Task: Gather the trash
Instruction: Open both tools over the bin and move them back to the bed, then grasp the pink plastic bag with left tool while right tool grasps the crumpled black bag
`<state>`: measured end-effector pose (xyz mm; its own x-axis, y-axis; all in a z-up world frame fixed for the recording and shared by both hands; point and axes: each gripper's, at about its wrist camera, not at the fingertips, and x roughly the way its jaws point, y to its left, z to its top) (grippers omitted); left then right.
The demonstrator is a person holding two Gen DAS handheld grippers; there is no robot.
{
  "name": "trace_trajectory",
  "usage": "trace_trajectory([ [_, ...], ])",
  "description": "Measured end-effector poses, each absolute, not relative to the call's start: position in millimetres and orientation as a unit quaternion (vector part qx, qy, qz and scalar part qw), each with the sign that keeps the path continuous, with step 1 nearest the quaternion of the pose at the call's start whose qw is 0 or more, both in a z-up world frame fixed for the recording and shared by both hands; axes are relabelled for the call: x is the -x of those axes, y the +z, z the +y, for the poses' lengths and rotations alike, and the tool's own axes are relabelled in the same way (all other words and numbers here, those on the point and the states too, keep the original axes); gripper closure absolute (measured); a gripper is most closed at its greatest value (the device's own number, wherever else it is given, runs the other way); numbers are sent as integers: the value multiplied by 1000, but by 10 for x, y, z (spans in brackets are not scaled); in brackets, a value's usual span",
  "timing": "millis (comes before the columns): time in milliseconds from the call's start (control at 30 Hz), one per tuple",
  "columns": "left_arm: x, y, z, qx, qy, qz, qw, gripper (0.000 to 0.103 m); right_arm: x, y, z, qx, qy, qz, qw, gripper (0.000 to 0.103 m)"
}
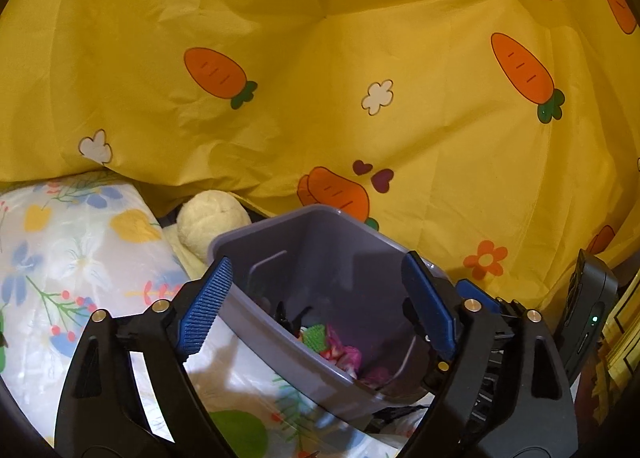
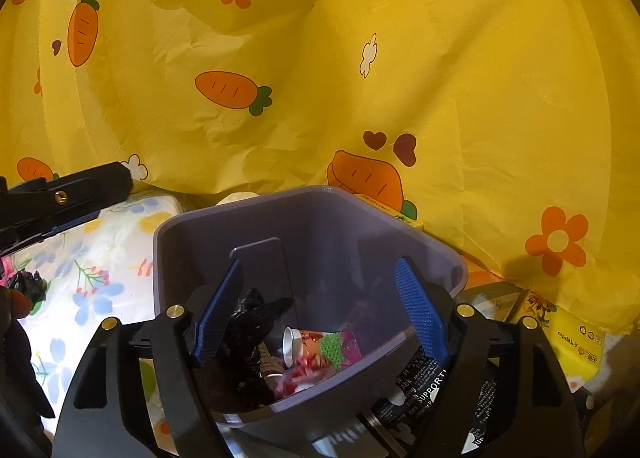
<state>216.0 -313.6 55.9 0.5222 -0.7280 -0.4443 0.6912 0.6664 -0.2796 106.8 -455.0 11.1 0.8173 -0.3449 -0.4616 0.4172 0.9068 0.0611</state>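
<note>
A grey-purple plastic bin (image 1: 316, 234) stands on the bed and also shows in the right wrist view (image 2: 320, 214). Inside lie a crumpled black plastic piece (image 2: 252, 322), a printed paper cup (image 2: 316, 342) and pink and red wrappers (image 1: 344, 354). My left gripper (image 1: 320, 306) is open and empty, its jaws spread over the bin's near side. My right gripper (image 2: 320, 310) is open and empty, directly above the bin's mouth, the black piece just by its left finger. Another crumpled black piece (image 2: 28, 284) lies on the sheet at far left.
A yellow carrot-print cloth (image 1: 360, 78) hangs behind the bin. A floral white pillow (image 1: 80, 250) and a cream plush toy (image 1: 212, 218) lie to the left. Yellow tissue packs (image 2: 576, 342) and a printed can (image 2: 416, 390) sit to the right. The left gripper's finger (image 2: 80, 186) crosses the right wrist view.
</note>
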Motion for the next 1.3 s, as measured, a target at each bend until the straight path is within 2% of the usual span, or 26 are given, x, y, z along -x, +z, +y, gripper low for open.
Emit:
trace_trajectory([
  [133,-2063,573,-2857,34,-372,250,893,8,-984,158,-4520,-84,-200,205,954,15],
  [300,-2010,501,-2467,26,-321,248,914,8,-931,203,-4466,-94,-198,191,957,12],
  [367,-1982,492,-2314,25,-299,245,922,8,-913,224,-4424,-95,-199,184,958,5],
  [700,-2019,407,-1556,10,-169,260,951,8,-940,383,-3920,-80,-144,161,973,5],
  [1300,-2174,328,-196,28,15,266,963,8,-1727,322,-2320,-2,39,236,971,6],
])
